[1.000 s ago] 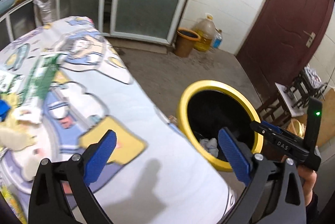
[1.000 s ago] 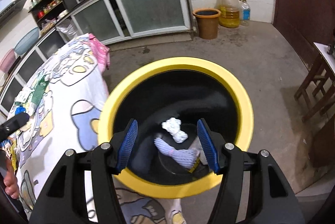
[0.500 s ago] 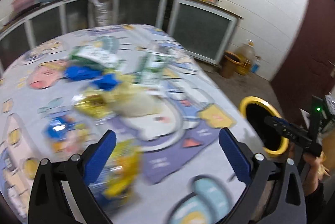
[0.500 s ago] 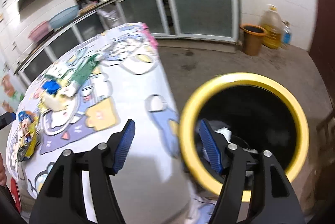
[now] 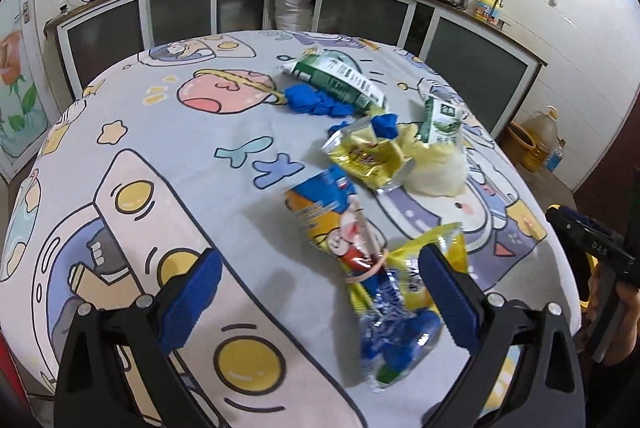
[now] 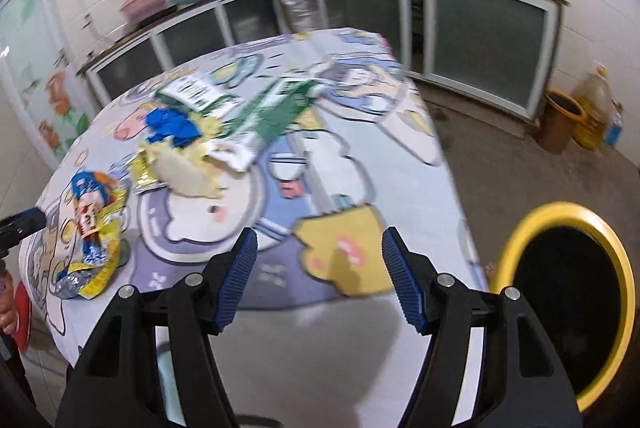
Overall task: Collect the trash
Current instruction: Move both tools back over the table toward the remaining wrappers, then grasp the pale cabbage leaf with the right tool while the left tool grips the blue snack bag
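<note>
With both claws hung above the cartoon-printed tablecloth (image 5: pixel 168 156), I hold nothing in either. My left gripper (image 5: pixel 320 292) stands wide open over the near edge of the tabletop, its blue pads well apart, the right pad just in front of a yellow-and-blue crumpled wrapper (image 5: pixel 400 312) lying near that edge. Touching that wrapper on its far side is an orange-and-blue snack bag (image 5: pixel 332 220). Toward the middle of the tabletop lies a yellow foil packet (image 5: pixel 368 156) against a pale crumpled wad (image 5: pixel 436 168); behind these, a green-and-white carton (image 5: pixel 442 118), blue crumpled pieces (image 5: pixel 316 102) and a green-and-white bag (image 5: pixel 340 78) toward the far edge. My right gripper (image 6: pixel 318 282) is open too, empty, with bare cloth between its pads, above the tabletop's edge nearest the bin. The yellow-rimmed black bin (image 6: pixel 568 292) stands on the floor just beside that edge. The right view is blurred; the trash there shows only as a heap toward the tabletop's left side.
</note>
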Motion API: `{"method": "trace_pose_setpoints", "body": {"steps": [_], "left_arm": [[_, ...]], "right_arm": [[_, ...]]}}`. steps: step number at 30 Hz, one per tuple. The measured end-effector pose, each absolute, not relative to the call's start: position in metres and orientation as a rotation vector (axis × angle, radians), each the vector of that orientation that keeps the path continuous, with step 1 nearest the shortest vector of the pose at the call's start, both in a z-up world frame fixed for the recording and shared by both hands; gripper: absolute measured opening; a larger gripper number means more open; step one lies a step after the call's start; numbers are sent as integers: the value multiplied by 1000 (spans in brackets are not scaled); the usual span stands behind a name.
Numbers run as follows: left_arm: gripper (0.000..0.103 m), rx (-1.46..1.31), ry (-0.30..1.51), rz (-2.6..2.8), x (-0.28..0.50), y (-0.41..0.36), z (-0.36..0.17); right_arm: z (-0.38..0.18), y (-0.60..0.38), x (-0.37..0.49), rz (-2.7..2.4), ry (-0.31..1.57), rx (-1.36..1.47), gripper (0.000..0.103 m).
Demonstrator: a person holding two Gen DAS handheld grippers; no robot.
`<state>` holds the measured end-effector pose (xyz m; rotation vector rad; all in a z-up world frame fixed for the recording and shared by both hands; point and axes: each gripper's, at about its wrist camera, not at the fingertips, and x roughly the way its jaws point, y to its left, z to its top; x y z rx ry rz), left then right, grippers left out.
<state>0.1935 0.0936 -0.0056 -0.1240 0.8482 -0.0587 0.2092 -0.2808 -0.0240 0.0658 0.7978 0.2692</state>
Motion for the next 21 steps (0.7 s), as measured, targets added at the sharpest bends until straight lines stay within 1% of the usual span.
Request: {"method": "trace_pose_setpoints", "body": {"steps": [8, 17, 21], "left_arm": [[95, -138, 875, -84, 210, 97, -19], [95, -166, 899, -114, 234, 96, -26], [95, -217, 942, -137, 245, 97, -37]], "right_arm": [[-24, -224, 227, 421, 802, -56, 61], [-24, -197, 251, 504, 816, -41, 61], [-24, -184, 259, 545, 814, -69, 61]]}}
